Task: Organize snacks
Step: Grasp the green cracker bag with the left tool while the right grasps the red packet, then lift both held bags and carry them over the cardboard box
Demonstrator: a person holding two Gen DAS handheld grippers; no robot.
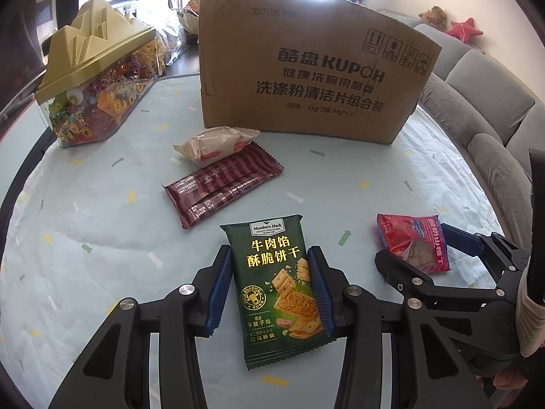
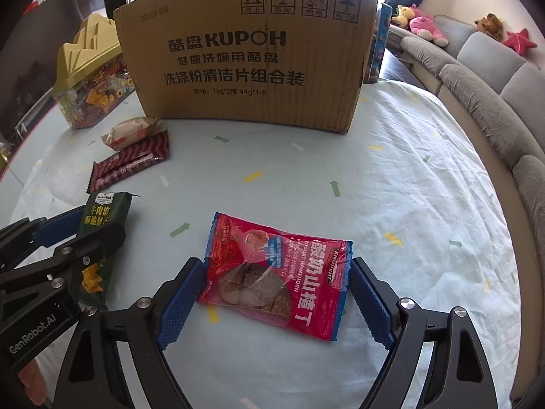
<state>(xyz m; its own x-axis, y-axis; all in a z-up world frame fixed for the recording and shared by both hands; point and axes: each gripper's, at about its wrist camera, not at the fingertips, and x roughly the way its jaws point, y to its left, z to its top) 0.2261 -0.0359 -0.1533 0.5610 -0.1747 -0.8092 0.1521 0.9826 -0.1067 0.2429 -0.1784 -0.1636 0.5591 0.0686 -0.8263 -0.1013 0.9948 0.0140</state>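
Now the green cracker packet (image 1: 277, 289) sits clamped between the left tool's (image 1: 269, 293) blue pads, over the pale worktop (image 1: 102, 238). Just beside it, the red hawthorn packet (image 2: 276, 272) lies flat between the right tool's (image 2: 276, 300) wide jaws, untouched. Beyond lie a maroon bar (image 1: 221, 184), a cream pastry packet (image 1: 214, 143) and the cardboard box (image 1: 306, 75).

Desk (image 2: 391, 177): round, covered with a pale blue cloth printed with small arrows.

On it:
- cardboard box (image 2: 252, 58), upright, at the back;
- clear sweets tub (image 1: 92, 102) with a gold lid, back left;
- cream snack pack (image 1: 213, 145), touching a maroon striped pack (image 1: 221, 185) in front of the box;
- red hawthorn pack (image 2: 272, 276), flat, near the front.
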